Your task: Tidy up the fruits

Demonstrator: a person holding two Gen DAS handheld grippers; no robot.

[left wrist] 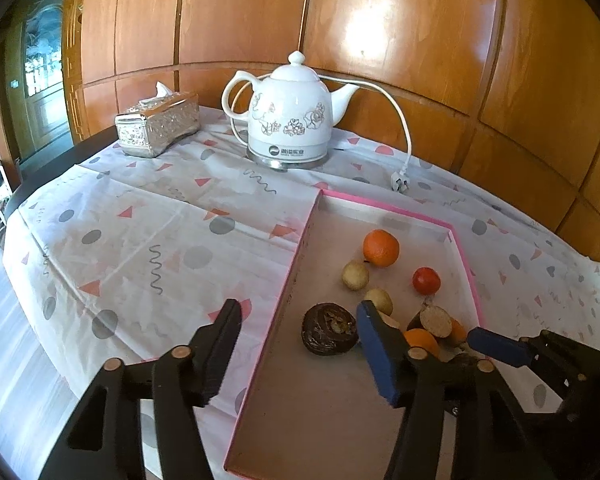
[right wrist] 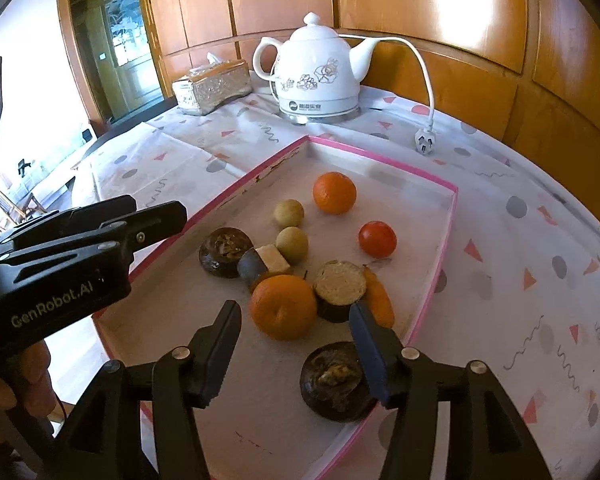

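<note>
**Clerk:** Item one, your grippers?

**Me:** My right gripper is spread wide and holds nothing; it hangs over the near end of the pink-rimmed tray. A big orange lies just ahead between its fingers, and a dark round fruit sits against the blue pad of the right finger. My left gripper is also wide open and empty, straddling the tray's left rim.

**Clerk:** Item two, the fruit?

**Me:** All inside the tray. Toward the far end, a second orange and a red tomato-like fruit. Mid-tray, two small pale yellow-green fruits. Near the left rim, another dark round fruit. In the crowded middle, a cut dark piece with a pale face, a pale cube-like piece and a slim orange piece.

**Clerk:** Item three, handling note?

**Me:** I judge the big orange the next pick. I'd centre both fingers on its widest part and close gently, since it may roll into the cut piece touching it.

**Clerk:** Item four, writing?

**Me:** "GenRobot.AI" on the left gripper's body. The white floral electric kettle near the table's far edge bears a logo and characters too small to read. The tissue box shows no legible text
</note>
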